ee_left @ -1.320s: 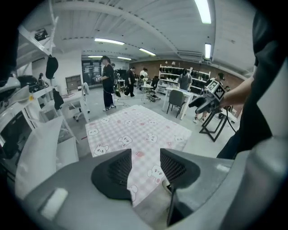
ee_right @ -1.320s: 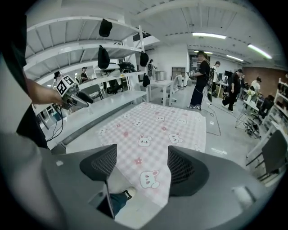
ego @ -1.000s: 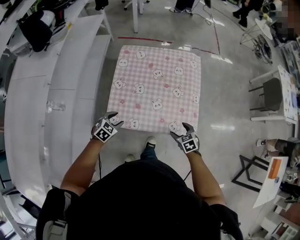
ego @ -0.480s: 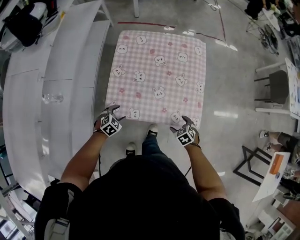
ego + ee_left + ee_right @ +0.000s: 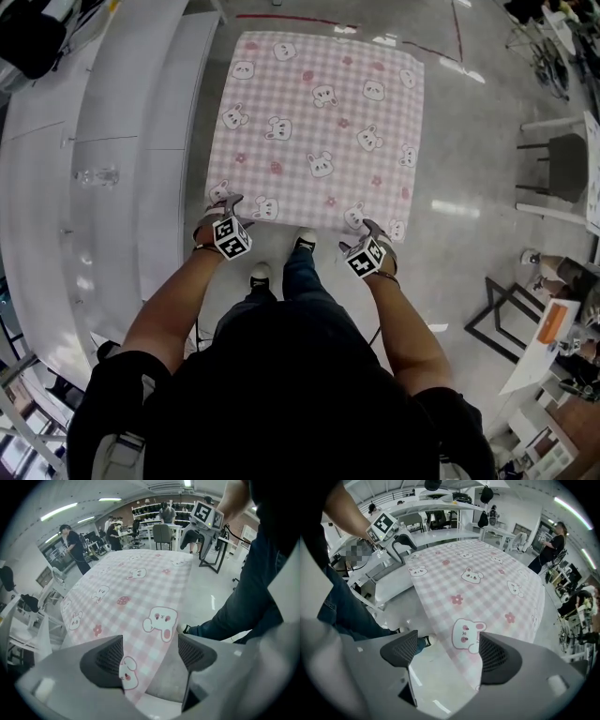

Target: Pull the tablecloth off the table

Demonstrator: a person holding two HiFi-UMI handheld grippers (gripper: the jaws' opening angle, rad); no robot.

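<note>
A pink checked tablecloth (image 5: 319,122) printed with white bunnies covers the square table in front of me. My left gripper (image 5: 223,204) stands open at its near left corner. In the left gripper view the cloth's hanging hem (image 5: 140,667) runs down between the two dark pads (image 5: 108,659), which do not touch it. My right gripper (image 5: 371,229) is open at the near right corner. In the right gripper view the cloth's edge (image 5: 466,641) with a bunny print reaches in between the spread jaws, next to the right pad (image 5: 498,656).
Long white curved tables (image 5: 103,141) run along the left, close beside the cloth-covered table. A grey chair (image 5: 562,159) and a black frame (image 5: 502,314) stand on the right. My shoes (image 5: 302,244) are under the table's near edge. People stand far off (image 5: 72,541).
Both grippers have moved forward a little onto the cloth's near corners, and the head view has shifted closer. The cloth lies as before.
</note>
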